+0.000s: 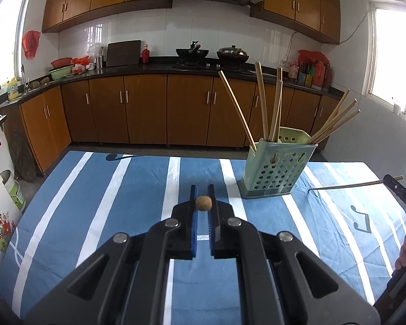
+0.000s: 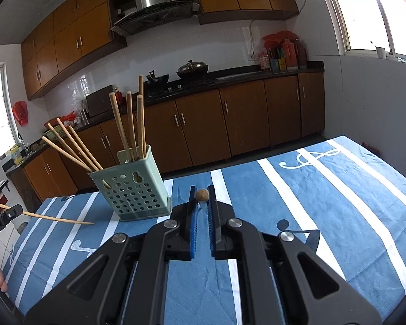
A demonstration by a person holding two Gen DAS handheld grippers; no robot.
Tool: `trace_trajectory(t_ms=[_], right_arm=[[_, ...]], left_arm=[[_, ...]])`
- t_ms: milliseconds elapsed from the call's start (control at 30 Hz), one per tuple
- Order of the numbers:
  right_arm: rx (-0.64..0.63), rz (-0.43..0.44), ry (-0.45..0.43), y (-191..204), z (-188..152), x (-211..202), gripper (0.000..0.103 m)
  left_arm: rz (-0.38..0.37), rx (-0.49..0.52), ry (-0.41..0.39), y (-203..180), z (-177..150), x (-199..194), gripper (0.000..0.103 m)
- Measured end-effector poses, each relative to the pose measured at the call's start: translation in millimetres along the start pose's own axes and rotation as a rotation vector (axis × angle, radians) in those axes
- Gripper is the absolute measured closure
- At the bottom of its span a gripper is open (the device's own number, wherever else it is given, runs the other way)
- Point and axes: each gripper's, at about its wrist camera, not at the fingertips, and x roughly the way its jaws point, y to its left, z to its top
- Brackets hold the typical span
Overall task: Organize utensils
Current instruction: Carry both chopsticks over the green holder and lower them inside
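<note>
While the left gripper (image 1: 202, 192) and right gripper (image 2: 202, 189) each clamp a chopstick (image 1: 203, 203) seen end-on, the green holder (image 1: 277, 173) stands right of centre in the left view and left of centre in the right, both sticks near level and aimed toward it.
</note>
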Motion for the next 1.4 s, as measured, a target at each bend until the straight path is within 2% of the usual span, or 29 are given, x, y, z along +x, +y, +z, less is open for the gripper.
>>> trace_trajectory(t_ms=[300, 567, 833, 1000, 1233, 1400], right_arm=[[-0.03, 0.022, -0.046, 13, 18, -7, 0.095], [-0.025, 0.094, -0.097, 26, 48, -23, 0.095], [-0.028, 0.226, -0.215, 57, 94, -46, 0.095], [-0.034, 0.256, -0.315, 75, 124, -48, 0.095], [-0.016, 0.222, -0.382, 84, 146, -20, 0.095], [-0.032, 0.206, -0.343, 88, 136, 5, 0.095]], left_arm=[[-0.003, 0.017, -0.028, -3, 12, -8, 0.096], [-0.078, 0.044, -0.068, -19, 36, -26, 0.096], [-0.155, 0.095, -0.167, -61, 83, -43, 0.096], [-0.199, 0.065, -0.252, -86, 121, -48, 0.096], [-0.151, -0.001, -0.379, -102, 162, -37, 0.096], [-0.129, -0.031, -0.367, -101, 164, -9, 0.096]])
